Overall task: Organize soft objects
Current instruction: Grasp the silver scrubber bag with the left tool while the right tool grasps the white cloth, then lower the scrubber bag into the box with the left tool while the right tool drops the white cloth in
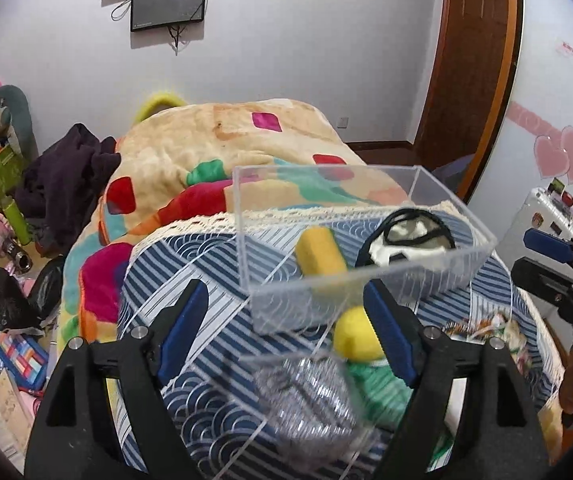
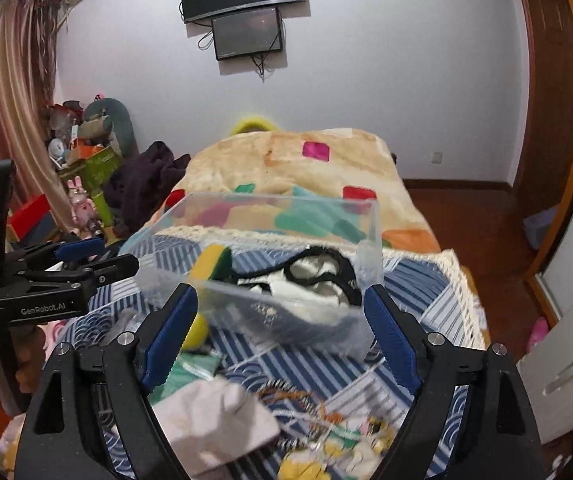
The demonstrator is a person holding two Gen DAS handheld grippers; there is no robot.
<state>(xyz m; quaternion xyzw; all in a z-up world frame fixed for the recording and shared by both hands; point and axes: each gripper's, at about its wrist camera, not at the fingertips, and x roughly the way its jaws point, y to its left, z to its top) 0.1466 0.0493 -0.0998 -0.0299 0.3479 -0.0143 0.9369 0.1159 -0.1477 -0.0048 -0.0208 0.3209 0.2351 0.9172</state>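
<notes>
1. My left fingers stand spread wide, grasping nothing.
2. My right fingers are spread too, empty.
3. Just ahead, the clear plastic box rests on the blue-striped quilted bed cover, holding a yellow sponge and a black-and-white cloth.
4. A round yellow sponge and a silver scouring pad lie near the box.

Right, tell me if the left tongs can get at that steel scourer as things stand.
Probably yes: the left tongs stand open with the steel scourer lying just below them on the striped cloth, nothing covering it; the clear box sits further off.
</notes>
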